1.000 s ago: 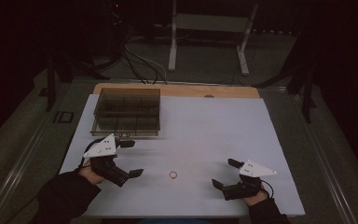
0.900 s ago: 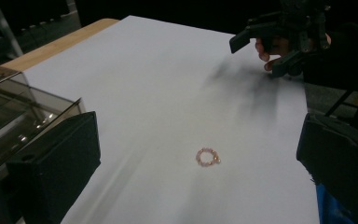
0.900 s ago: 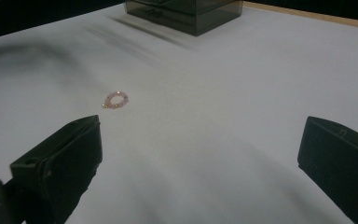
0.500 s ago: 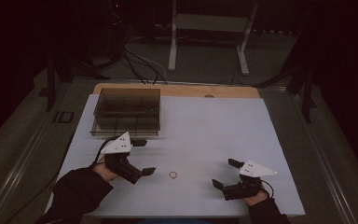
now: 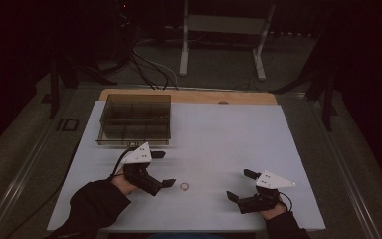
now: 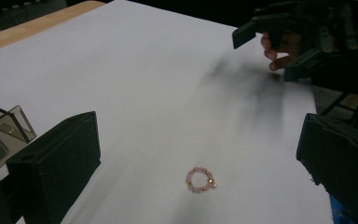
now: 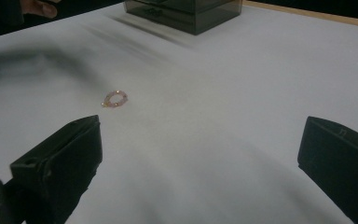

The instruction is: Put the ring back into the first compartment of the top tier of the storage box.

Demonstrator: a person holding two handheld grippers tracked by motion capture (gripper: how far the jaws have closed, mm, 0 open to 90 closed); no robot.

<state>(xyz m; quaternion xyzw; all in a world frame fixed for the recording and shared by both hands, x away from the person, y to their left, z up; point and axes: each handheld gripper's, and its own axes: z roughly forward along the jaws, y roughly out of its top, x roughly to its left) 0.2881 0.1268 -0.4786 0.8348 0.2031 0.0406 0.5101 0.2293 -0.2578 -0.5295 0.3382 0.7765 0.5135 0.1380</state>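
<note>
A small pink beaded ring (image 5: pixel 184 186) lies flat on the white tabletop (image 5: pixel 219 134), near the front. My left gripper (image 5: pixel 165 169) hovers just left of it, open, with nothing between its jaws. In the left gripper view the ring (image 6: pixel 200 178) lies on the table between and a little ahead of the open jaws of the left gripper (image 6: pixel 200 140). My right gripper (image 5: pixel 238 184) rests open to the right of the ring, a hand's width away. From the right gripper (image 7: pixel 200 140) the ring (image 7: pixel 115 99) lies ahead and to the left.
A smoky transparent compartment box (image 5: pixel 135 119) stands at the back left of the tabletop, behind the left gripper; its corner (image 6: pixel 0 130) edges into the left gripper view. A wooden strip (image 5: pixel 189 95) runs along the far edge. Cables and a stand lie on the floor beyond.
My left gripper has moved right and slightly forward, closing in on the beaded ring. The right gripper and the ring have stayed where they were.
</note>
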